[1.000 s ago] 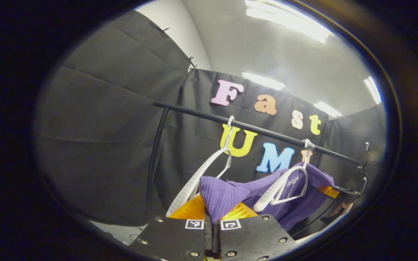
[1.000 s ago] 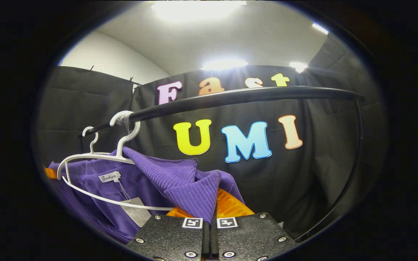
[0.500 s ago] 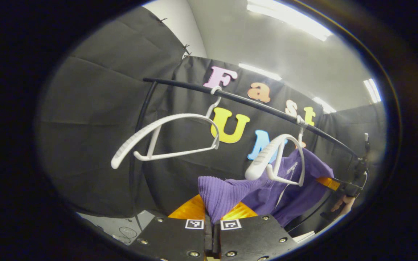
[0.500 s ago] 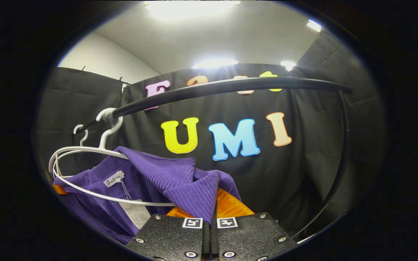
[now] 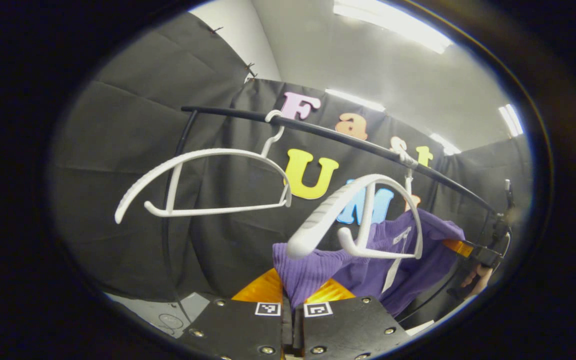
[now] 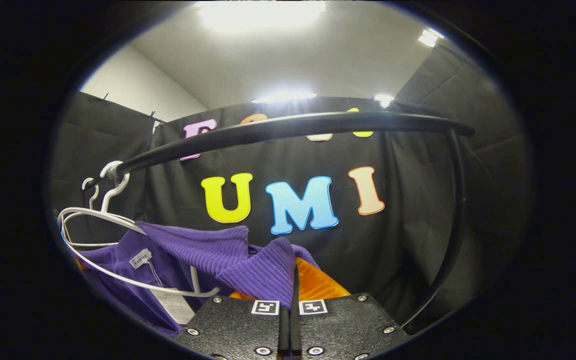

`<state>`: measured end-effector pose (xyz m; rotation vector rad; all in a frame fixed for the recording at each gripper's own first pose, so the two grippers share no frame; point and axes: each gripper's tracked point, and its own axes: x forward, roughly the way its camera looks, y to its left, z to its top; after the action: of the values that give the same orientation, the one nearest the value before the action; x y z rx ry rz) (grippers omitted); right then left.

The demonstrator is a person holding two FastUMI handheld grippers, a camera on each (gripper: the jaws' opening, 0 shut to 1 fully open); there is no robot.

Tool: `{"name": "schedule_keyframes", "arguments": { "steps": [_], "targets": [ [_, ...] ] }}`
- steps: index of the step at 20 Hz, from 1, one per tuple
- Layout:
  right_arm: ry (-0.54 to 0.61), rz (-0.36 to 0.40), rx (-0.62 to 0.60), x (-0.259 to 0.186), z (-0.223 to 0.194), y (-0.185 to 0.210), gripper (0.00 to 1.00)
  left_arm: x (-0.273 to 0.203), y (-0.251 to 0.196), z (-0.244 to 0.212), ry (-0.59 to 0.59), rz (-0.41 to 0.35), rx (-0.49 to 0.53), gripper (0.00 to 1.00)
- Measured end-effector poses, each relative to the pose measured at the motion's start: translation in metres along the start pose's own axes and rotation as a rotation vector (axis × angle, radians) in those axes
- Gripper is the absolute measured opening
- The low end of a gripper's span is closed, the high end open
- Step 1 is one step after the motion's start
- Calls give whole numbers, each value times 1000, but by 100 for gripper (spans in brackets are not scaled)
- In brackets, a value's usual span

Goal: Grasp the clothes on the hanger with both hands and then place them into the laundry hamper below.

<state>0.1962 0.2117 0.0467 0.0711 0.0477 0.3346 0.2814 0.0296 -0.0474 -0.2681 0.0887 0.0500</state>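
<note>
Both grippers — left gripper (image 5: 293, 296) and right gripper (image 6: 290, 296) — stay pinched tight on the purple sweater (image 5: 318, 267), now pulled lower off its white hanger (image 5: 358, 215) — almost free for the hamper.

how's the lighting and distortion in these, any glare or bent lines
Left gripper view: ceiling lights blow out with soft haze; the rail bows. Right gripper view: strong ceiling glare at top, the rail arcs heavily; the purple sweater stays sharp.
</note>
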Motion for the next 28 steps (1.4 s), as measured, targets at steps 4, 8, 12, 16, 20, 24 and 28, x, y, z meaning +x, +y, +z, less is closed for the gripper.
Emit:
{"name": "schedule_keyframes", "arguments": {
  "steps": [4,8,12,16,20,24,28],
  "targets": [
    [-16,-47,-32,6,1,-28,0,11,-20,-1,-10,-16,9,2],
    [-30,-80,-76,4,2,-50,0,25,-41,-12,6,-34,24,2],
    [-17,-96,-73,1,-5,-74,0,24,-61,-26,23,-48,25,2],
    [-12,-102,-85,-5,-7,-92,0,30,-81,-39,50,-56,35,2],
    [-22,-99,-86,-13,-11,-108,0,34,-98,-51,73,-61,48,2],
    [23,-109,-88,-20,-31,-130,0,27,-115,-68,107,-65,56,2],
    [41,-86,-64,-32,-39,-139,0,13,-127,-85,151,-74,67,2]
  ]
}}
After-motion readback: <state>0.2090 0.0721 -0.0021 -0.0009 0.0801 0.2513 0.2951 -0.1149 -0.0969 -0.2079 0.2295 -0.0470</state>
